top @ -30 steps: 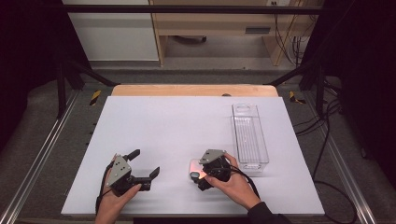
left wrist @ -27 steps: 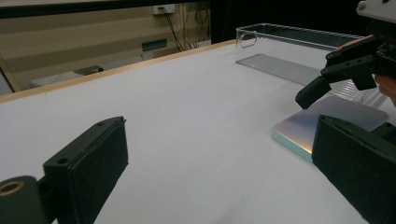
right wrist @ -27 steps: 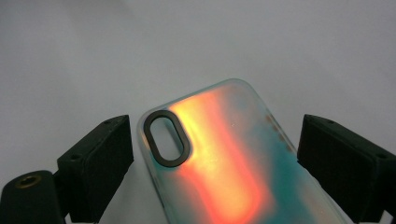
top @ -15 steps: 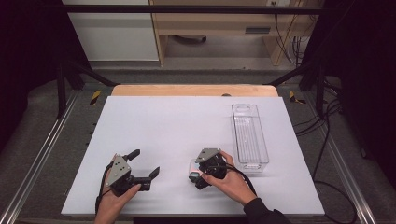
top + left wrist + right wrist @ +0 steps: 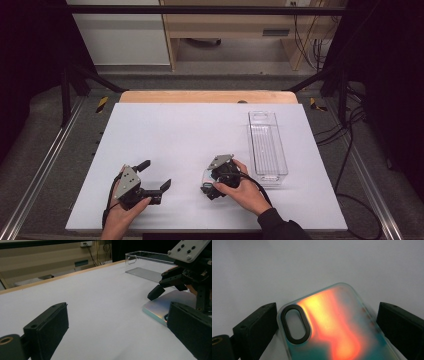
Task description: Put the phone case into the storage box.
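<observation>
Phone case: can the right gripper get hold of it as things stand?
Probably yes. The right gripper has just been opening; its jaws flank the phone case, flat on the white table, pads not yet pressing, nothing between.

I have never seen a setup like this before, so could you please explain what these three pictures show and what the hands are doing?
A person sits at a white table and holds a hand-operated two-jaw gripper in each hand; no robot arm is involved. The high view looks down from above: the left gripper rests open over bare table, while the right gripper points down at a phone case. The other two pictures come from small cameras riding on each gripper, looking along its black jaws. In the right gripper view the iridescent case lies flat between the open jaws, which have just been opening, with gaps on both sides, so nothing is held. A clear plastic bin stands beside the right hand.
</observation>
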Motion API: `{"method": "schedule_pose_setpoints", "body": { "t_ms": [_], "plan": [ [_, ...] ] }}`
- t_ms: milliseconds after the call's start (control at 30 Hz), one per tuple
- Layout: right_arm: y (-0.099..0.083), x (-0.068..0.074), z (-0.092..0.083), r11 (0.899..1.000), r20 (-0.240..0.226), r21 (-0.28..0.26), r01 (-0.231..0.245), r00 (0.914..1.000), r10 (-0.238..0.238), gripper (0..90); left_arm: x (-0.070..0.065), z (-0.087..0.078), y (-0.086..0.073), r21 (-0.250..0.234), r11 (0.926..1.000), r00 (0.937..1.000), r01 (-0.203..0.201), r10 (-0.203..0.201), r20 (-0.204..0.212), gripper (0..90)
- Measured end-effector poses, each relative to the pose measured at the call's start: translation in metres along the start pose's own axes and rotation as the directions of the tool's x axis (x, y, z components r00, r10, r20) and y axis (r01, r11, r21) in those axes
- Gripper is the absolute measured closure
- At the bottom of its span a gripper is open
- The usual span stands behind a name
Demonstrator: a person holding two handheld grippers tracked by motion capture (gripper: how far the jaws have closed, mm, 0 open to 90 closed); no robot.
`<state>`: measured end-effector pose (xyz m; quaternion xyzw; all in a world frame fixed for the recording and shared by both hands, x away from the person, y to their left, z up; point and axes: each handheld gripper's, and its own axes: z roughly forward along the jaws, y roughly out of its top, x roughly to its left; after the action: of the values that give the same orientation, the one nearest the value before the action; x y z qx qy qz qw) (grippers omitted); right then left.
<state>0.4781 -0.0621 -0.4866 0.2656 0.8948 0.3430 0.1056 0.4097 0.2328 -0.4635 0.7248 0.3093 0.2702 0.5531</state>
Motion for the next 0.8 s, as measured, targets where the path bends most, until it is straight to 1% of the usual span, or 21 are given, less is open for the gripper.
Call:
{"method": "schedule_pose_setpoints", "body": {
  "t_ms": [100,167,333,500,567,800],
  "plan": [
    [0.0008,-0.0007,0.0008,1.0,0.007,-0.002,-0.008,0.9999,0.008,5.1,0.0,0.0,-0.0001,0.0,1.0,1.0,0.0,0.0,0.0,3.5],
    [0.0009,-0.0007,0.0006,1.0,0.006,-0.002,-0.006,1.0,0.006,5.4,0.0,0.0002,-0.0003,0.002,1.0,1.0,0.0,0.0,0.001,3.5],
    [0.0015,0.0001,-0.0011,1.0,0.007,0.006,0.016,0.9998,-0.016,6.3,-0.0007,0.0007,-0.0002,0.003,1.0,1.0,-0.002,0.002,0.003,3.5],
    [0.002,-0.0016,-0.0016,1.0,-0.008,0.008,0.026,0.9996,-0.026,7.0,-0.0007,0.0005,-0.0001,0.003,1.0,1.0,-0.004,0.004,0.003,3.5],
    [0.0017,-0.0023,-0.0026,0.999,-0.013,0.011,0.037,0.9992,-0.037,7.0,-0.0005,0.0005,-0.0002,0.004,1.0,1.0,-0.003,0.003,0.003,3.5],
    [0.0007,-0.0024,-0.0034,0.999,-0.011,0.02,0.043,0.999,-0.043,6.8,-0.0011,0.0008,-0.0001,0.006,1.0,1.0,-0.007,0.007,0.005,3.5]
  ]
}}
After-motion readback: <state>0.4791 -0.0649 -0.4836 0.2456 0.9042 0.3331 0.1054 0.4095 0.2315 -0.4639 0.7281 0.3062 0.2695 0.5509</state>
